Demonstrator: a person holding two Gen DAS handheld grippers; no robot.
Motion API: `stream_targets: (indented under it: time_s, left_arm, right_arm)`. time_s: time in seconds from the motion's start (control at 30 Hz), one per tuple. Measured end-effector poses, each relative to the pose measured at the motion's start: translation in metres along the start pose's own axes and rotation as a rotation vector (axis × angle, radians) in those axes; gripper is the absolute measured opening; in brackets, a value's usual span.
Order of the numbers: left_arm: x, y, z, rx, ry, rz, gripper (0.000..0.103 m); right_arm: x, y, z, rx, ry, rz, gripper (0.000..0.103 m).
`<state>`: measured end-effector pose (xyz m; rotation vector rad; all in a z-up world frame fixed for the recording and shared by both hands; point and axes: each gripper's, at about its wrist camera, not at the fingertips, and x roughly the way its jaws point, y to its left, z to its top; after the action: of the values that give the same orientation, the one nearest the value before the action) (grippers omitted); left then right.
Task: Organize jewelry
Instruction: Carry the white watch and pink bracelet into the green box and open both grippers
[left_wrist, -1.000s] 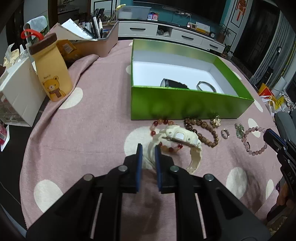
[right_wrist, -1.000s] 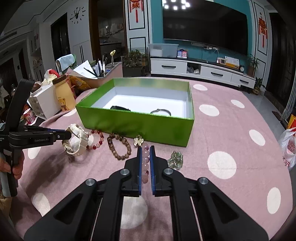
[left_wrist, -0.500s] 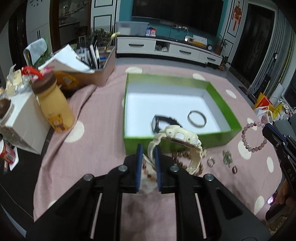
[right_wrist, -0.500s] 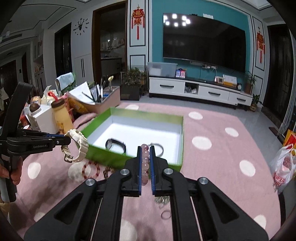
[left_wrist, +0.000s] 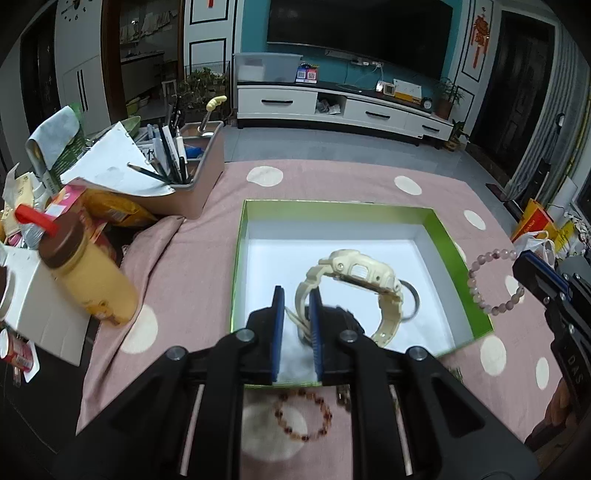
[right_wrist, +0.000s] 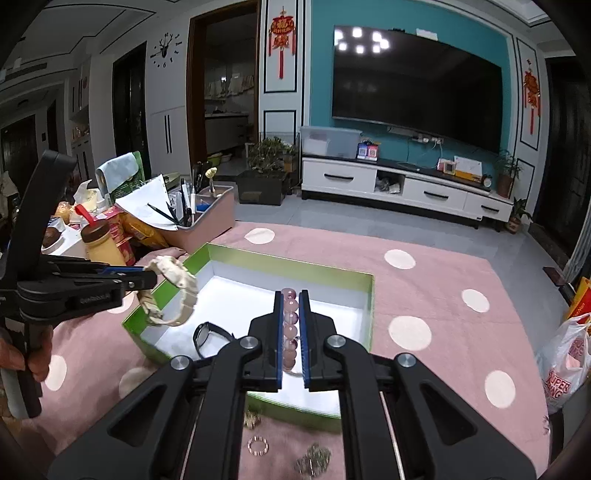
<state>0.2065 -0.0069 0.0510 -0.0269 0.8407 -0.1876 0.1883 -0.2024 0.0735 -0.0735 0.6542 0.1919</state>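
Observation:
My left gripper (left_wrist: 295, 301) is shut on the strap of a cream watch (left_wrist: 354, 273), which hangs above the open green box (left_wrist: 332, 205). In the right wrist view the left gripper (right_wrist: 147, 277) holds the cream watch (right_wrist: 177, 291) over the box's left rim (right_wrist: 166, 295). My right gripper (right_wrist: 290, 300) is shut on a pink bead bracelet (right_wrist: 290, 325) above the box's near side. The left wrist view shows that bracelet (left_wrist: 495, 280) dangling from the right gripper (left_wrist: 526, 264) just right of the box. A black watch (right_wrist: 207, 338) and a silver bangle (left_wrist: 412, 302) lie inside.
A red bead bracelet (left_wrist: 303, 417), a small ring (right_wrist: 257, 445) and a silver cluster (right_wrist: 314, 461) lie on the pink dotted cloth before the box. A yellow bear bottle (left_wrist: 92, 284), white carton (left_wrist: 40, 317) and pen tray (left_wrist: 192, 177) crowd the left.
Both grippers have risen from the cloth and gone forward, the left with the cream watch and the right with the pink bracelet. Both pieces now hang at the box instead of lying before it.

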Motion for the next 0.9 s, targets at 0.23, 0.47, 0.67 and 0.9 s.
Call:
stream_targets:
  time_s: [0.23,0.47,0.67,0.9]
  left_arm:
    - [0.048,-0.004,0.012,0.004,0.061,0.044,0.013]
    - [0.089,-0.002,0.018,0.0,0.118,0.083,0.014]
    - [0.111,0.005,0.021,-0.009,0.141,0.121,0.014]
    - [0.109,0.005,0.024,-0.002,0.113,0.128,0.039]
  right_arm:
    - [0.06,0.006,0.011,0.012,0.101,0.053,0.007]
    - [0.116,0.017,0.01,0.037,0.224,0.1,0.007]
    - [0.15,0.017,0.005,0.057,0.297,0.081,0.007]
    - [0.157,0.0,0.003,0.113,0.31,0.028,0.037]
